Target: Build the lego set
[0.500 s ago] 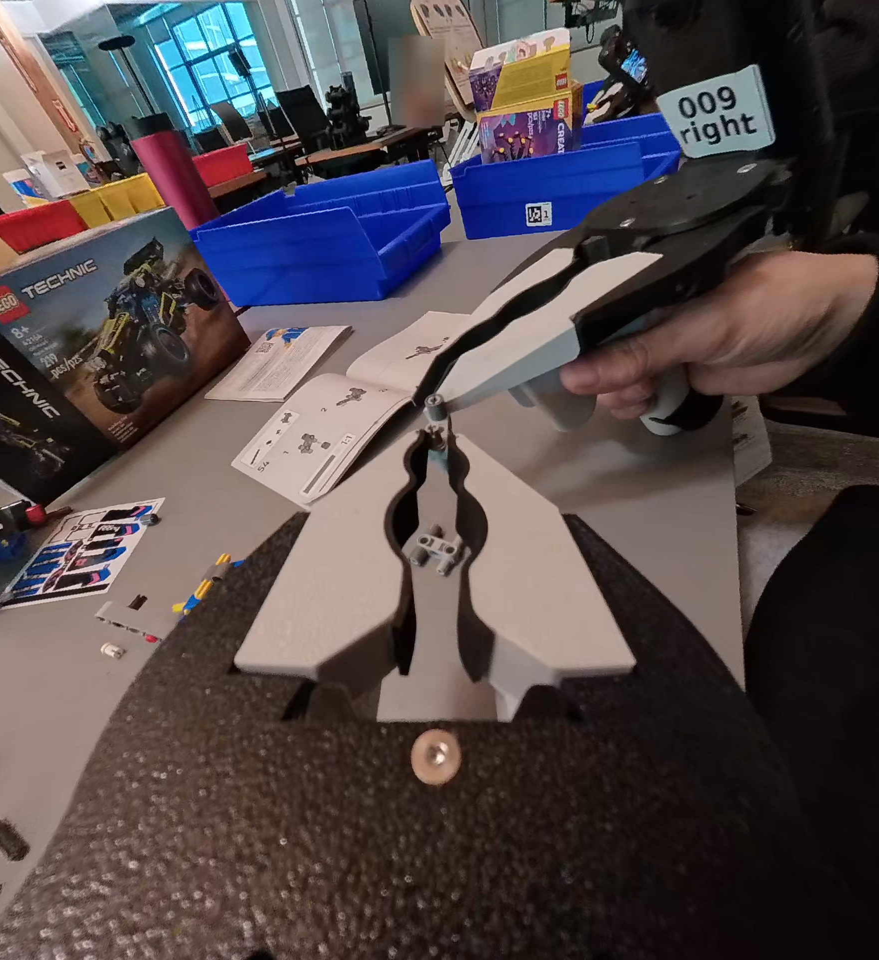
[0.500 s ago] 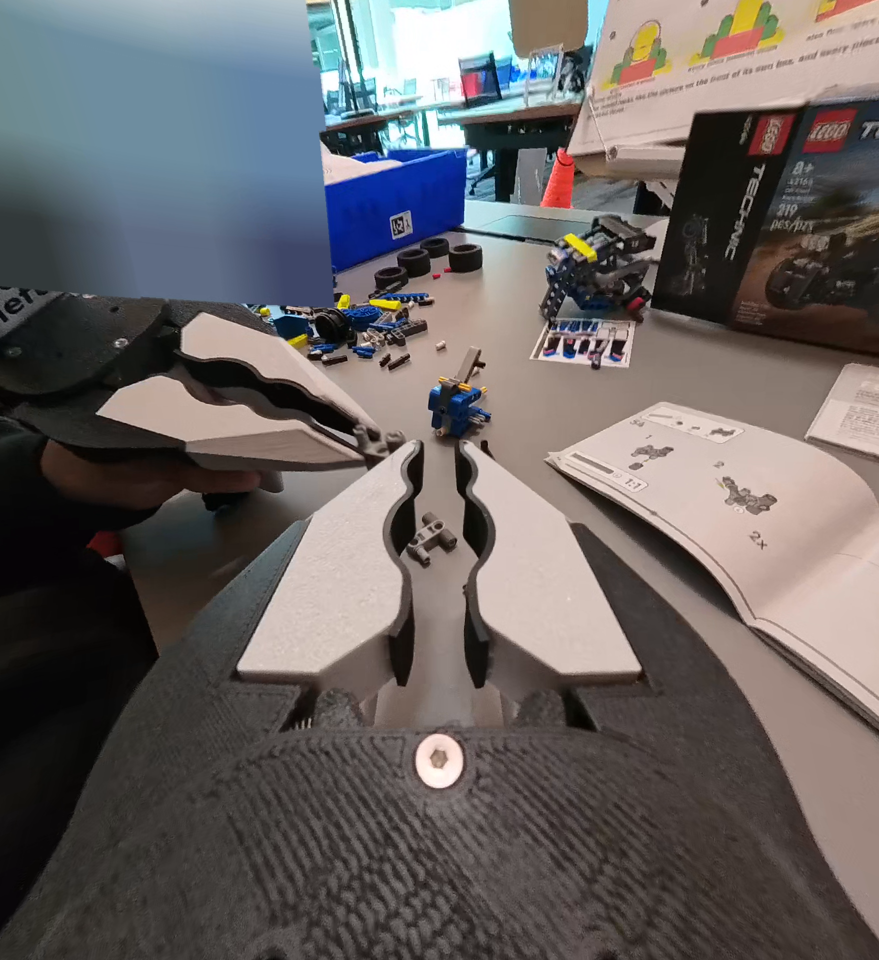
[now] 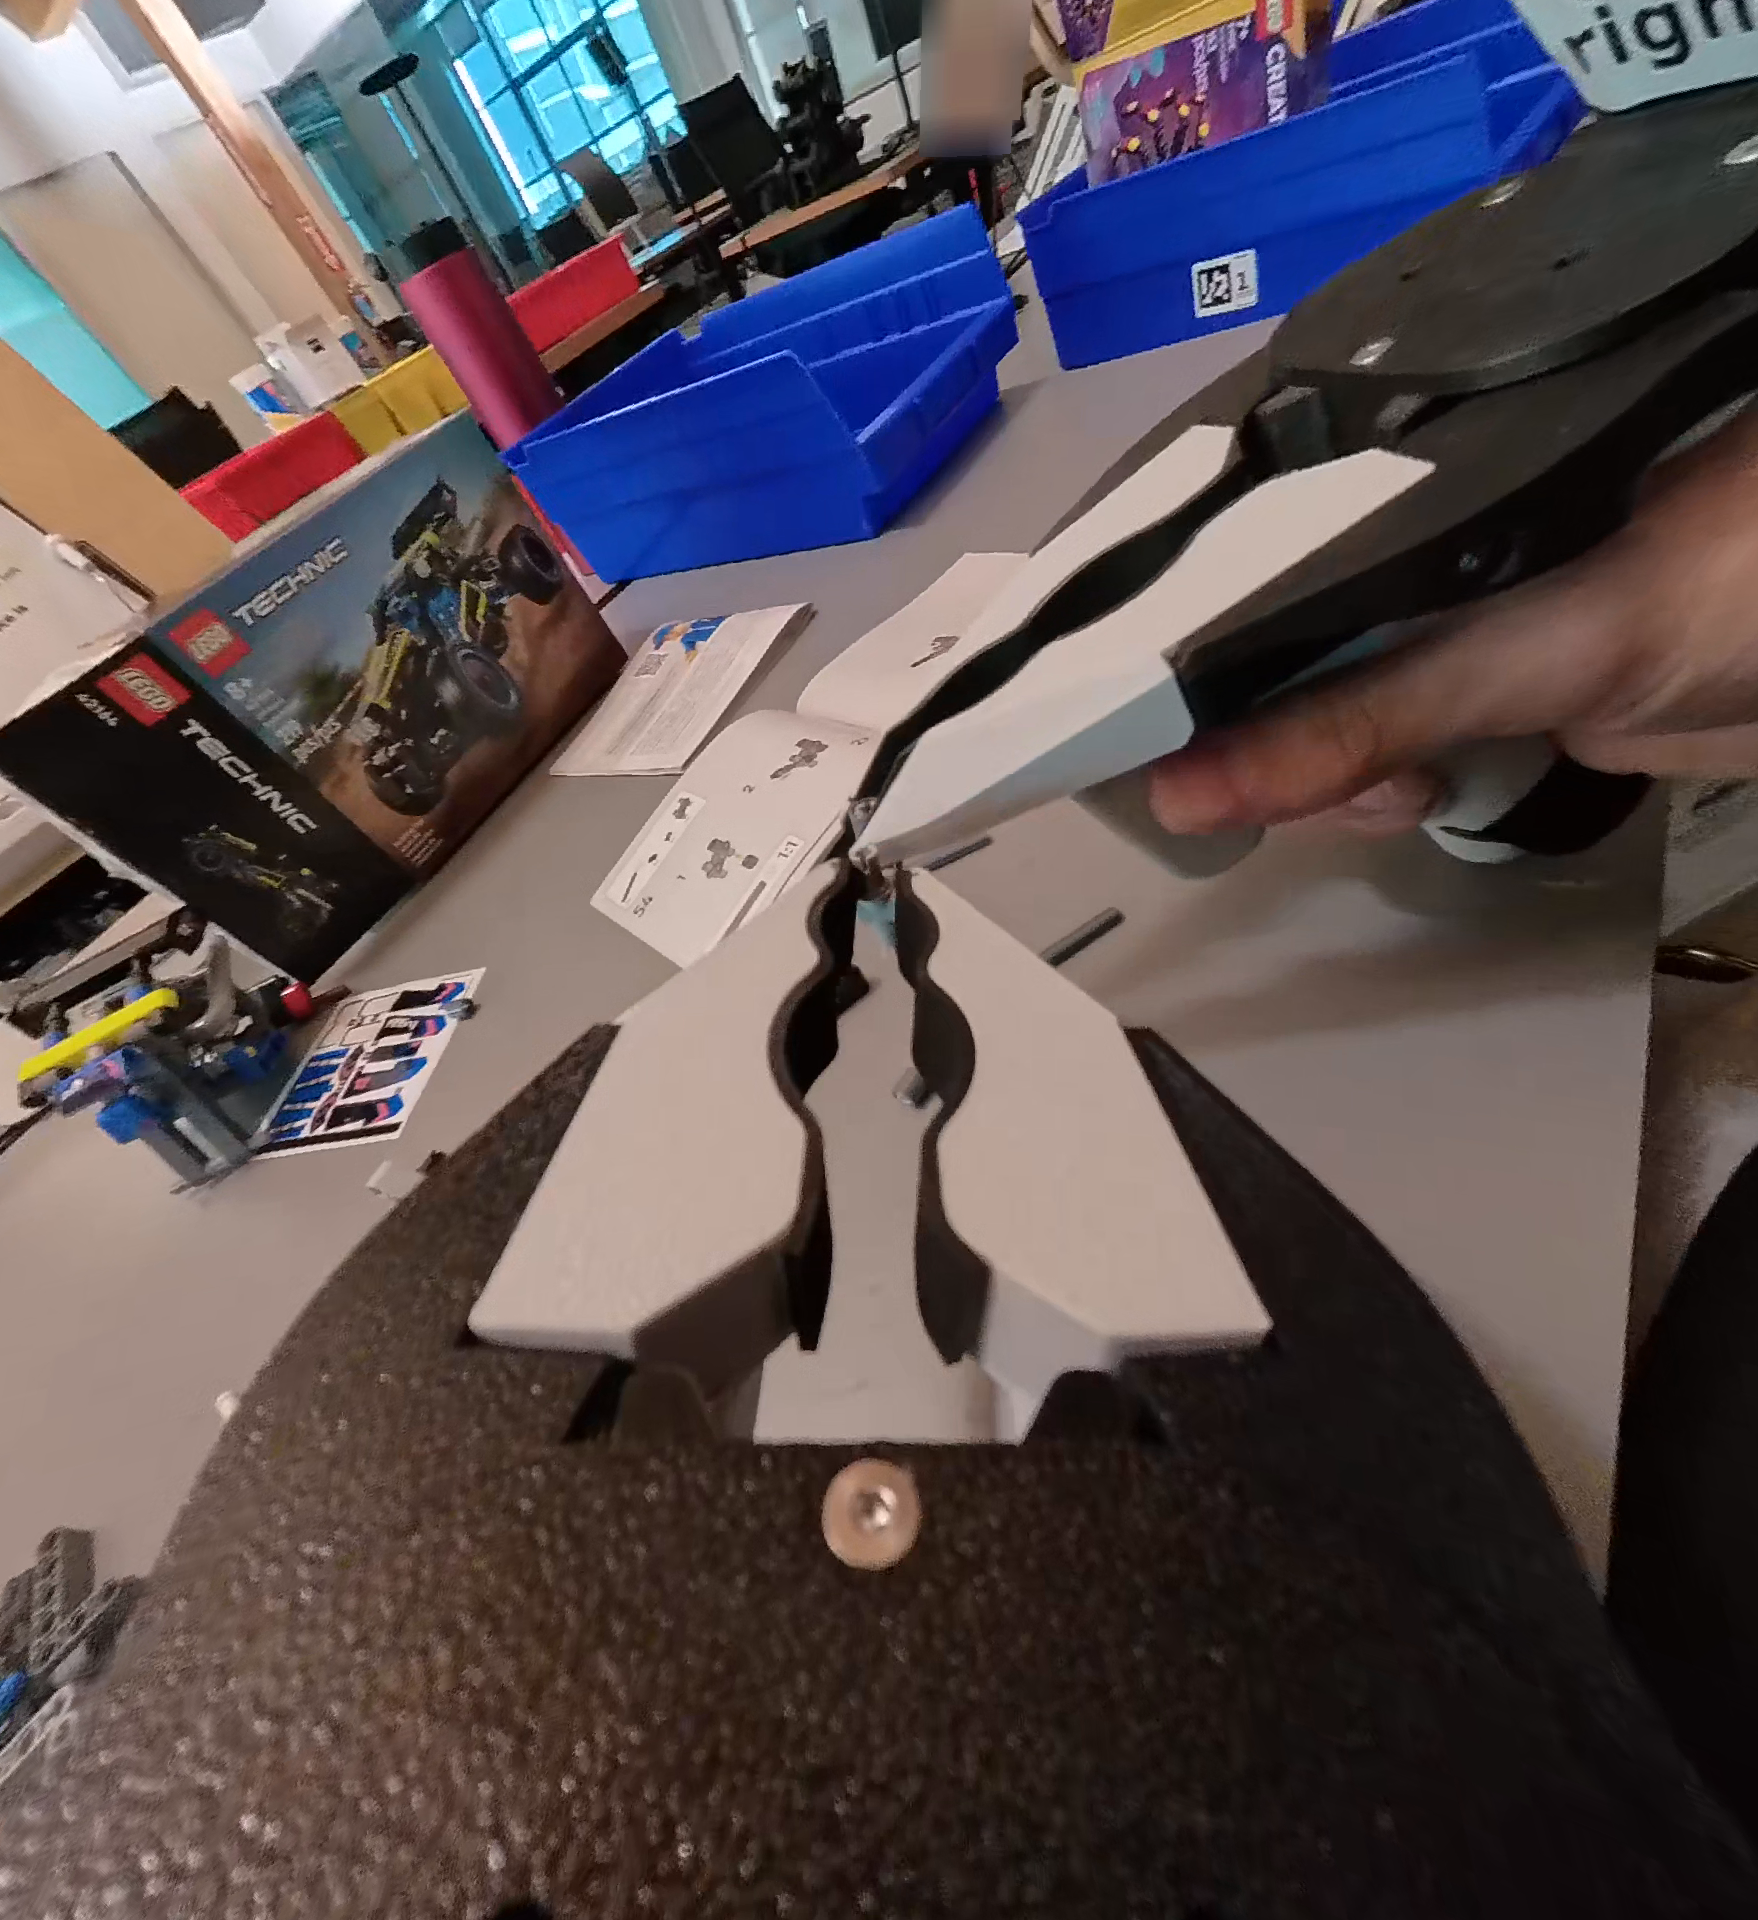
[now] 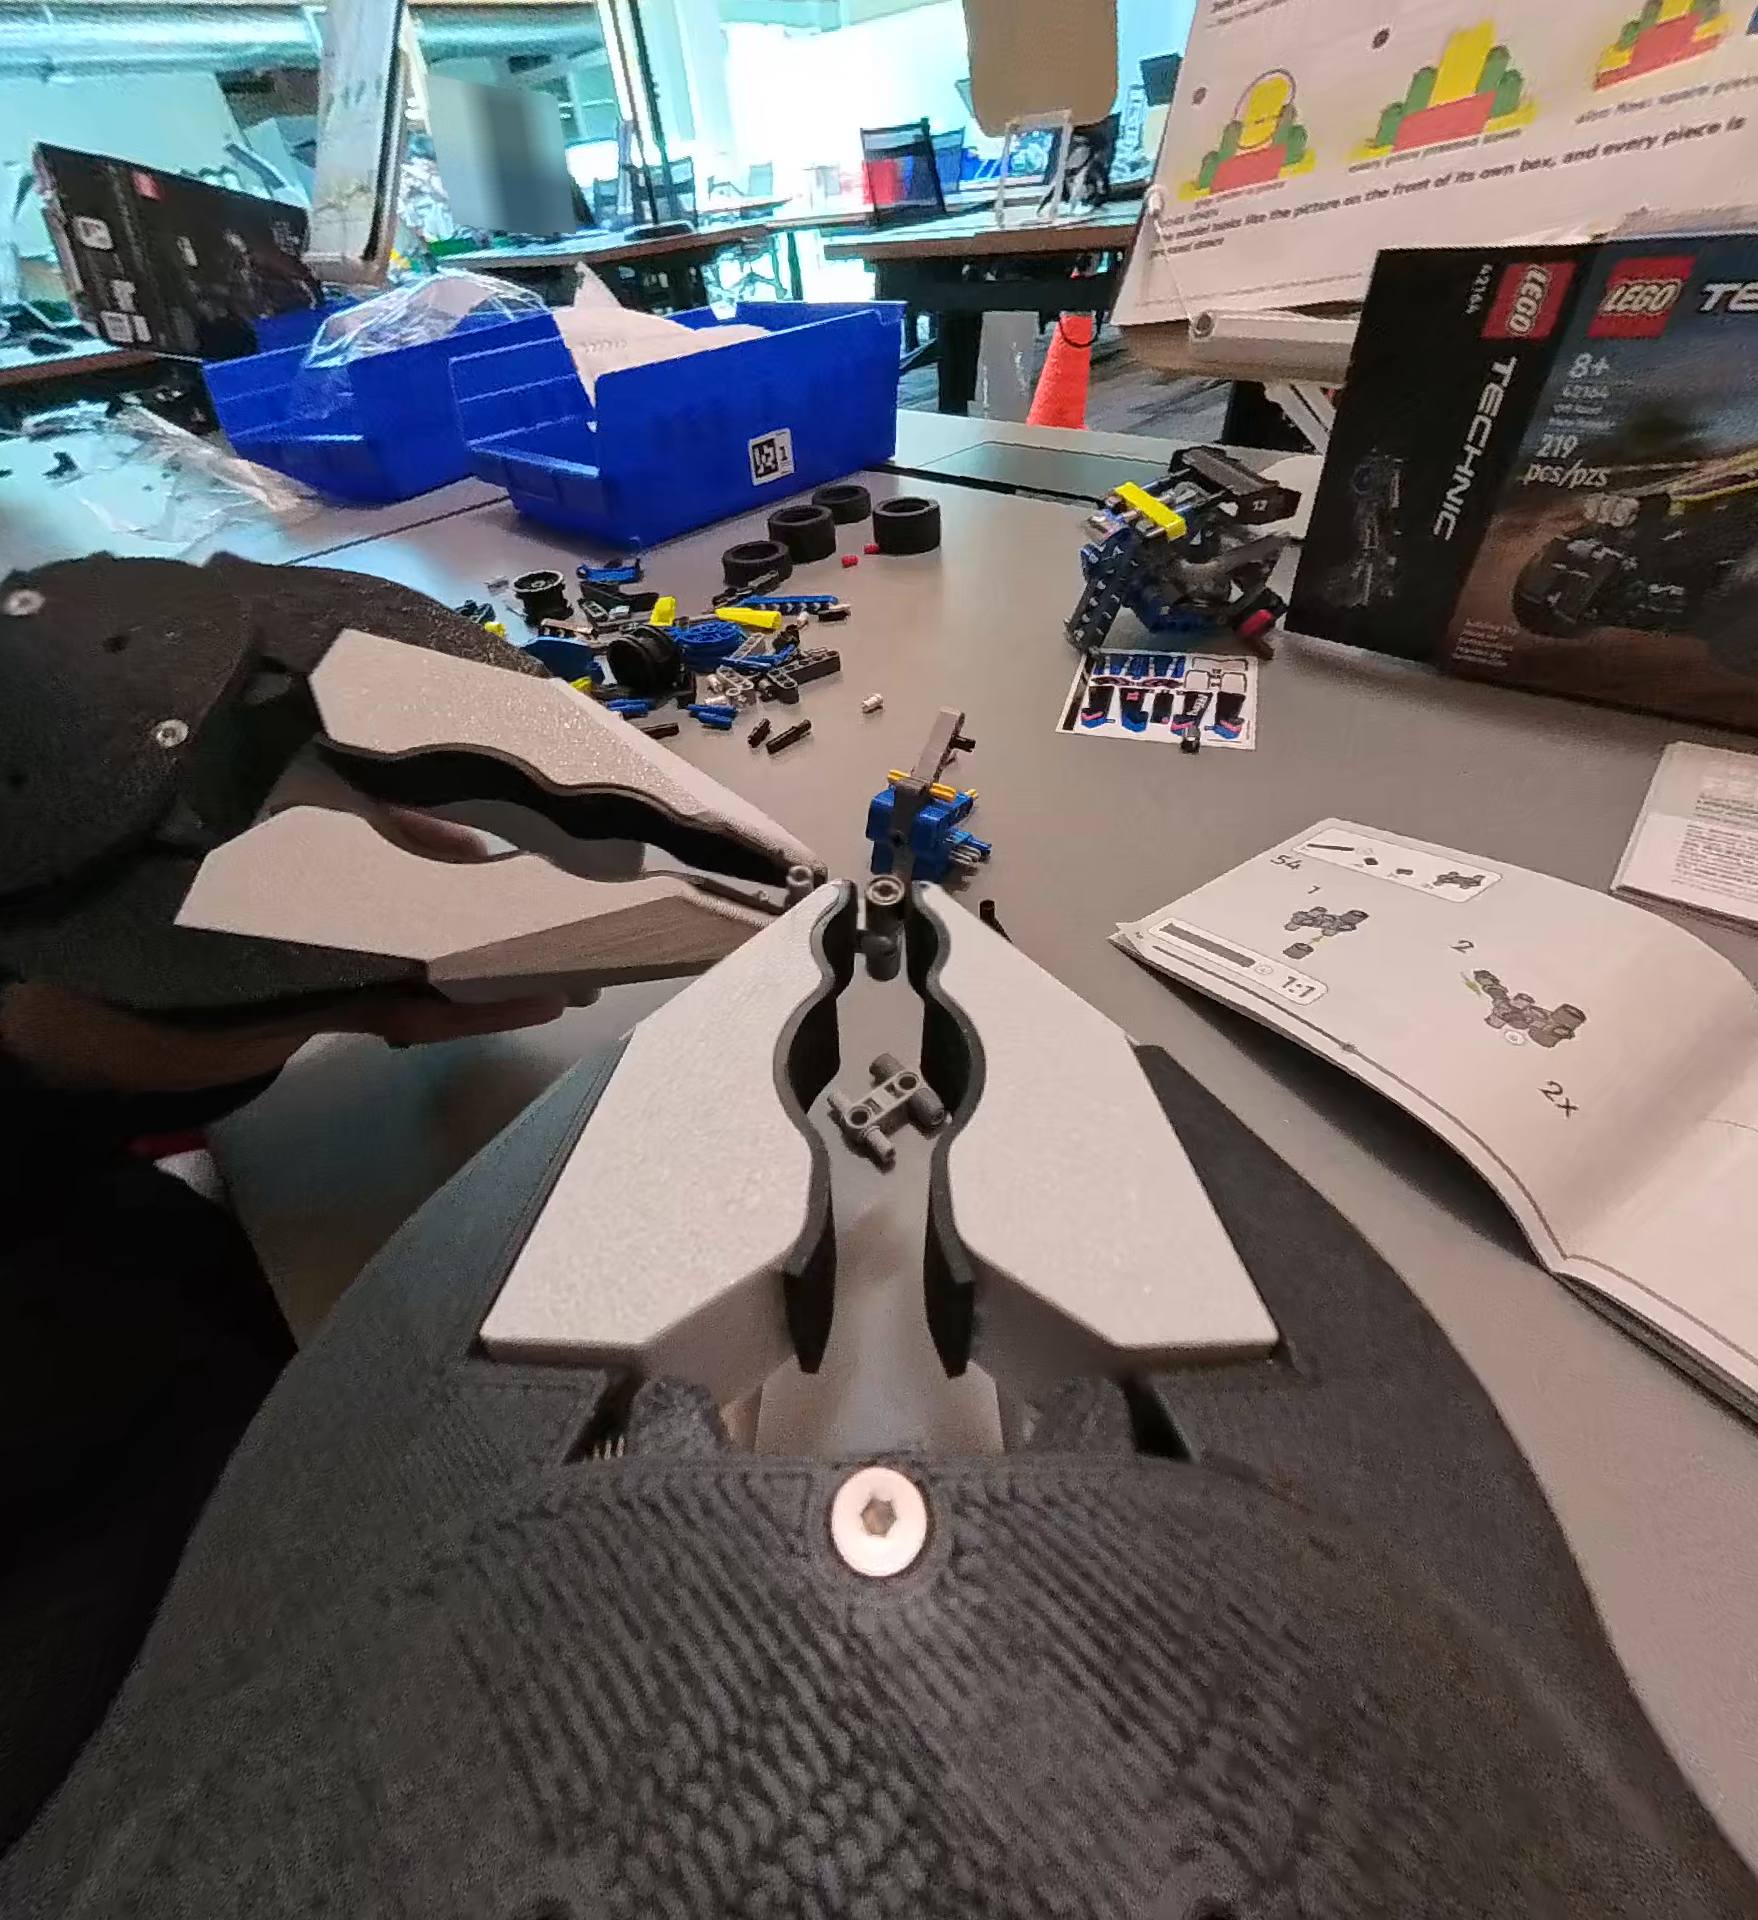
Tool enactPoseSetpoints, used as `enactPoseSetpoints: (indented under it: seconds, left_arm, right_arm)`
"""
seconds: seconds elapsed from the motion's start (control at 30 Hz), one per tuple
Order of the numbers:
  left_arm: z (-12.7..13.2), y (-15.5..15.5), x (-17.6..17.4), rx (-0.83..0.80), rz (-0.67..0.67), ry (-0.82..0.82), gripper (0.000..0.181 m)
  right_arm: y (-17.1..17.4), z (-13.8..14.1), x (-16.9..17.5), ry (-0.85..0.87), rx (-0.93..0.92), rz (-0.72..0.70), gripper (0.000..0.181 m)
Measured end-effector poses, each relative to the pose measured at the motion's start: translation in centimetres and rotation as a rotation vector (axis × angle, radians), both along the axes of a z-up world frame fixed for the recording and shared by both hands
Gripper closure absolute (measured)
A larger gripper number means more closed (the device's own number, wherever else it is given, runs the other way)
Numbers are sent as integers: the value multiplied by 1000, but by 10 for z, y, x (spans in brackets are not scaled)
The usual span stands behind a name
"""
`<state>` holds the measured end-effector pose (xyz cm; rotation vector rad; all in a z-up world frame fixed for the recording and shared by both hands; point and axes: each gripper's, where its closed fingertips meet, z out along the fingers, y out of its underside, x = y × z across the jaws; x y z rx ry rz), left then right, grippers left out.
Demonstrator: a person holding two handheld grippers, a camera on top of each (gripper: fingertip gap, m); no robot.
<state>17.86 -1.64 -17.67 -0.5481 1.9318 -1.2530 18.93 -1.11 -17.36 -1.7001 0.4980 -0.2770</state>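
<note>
My right gripper had its fingers clamped on a small grey peg piece at their tips. My left gripper met it tip to tip, fingers nearly together on a tiny part; a pale blue bit showed there, too blurred to name. Another grey connector lay on the bench under my right fingers. The boxed set carried printed branding; the open booklet showed numbered steps, cut off at the edge.
</note>
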Motion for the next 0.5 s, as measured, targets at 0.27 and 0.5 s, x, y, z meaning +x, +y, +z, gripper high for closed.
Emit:
enactPoseSetpoints:
  seconds: [0.27,0.5]
  left_arm:
    - [0,2,2,-9,58,14,177]
    - [0,32,14,-80,65,134,150]
  right_arm:
    - [1,2,2,-65,-26,-31,175]
    - [-46,-7,37,-83,-119,4,176]
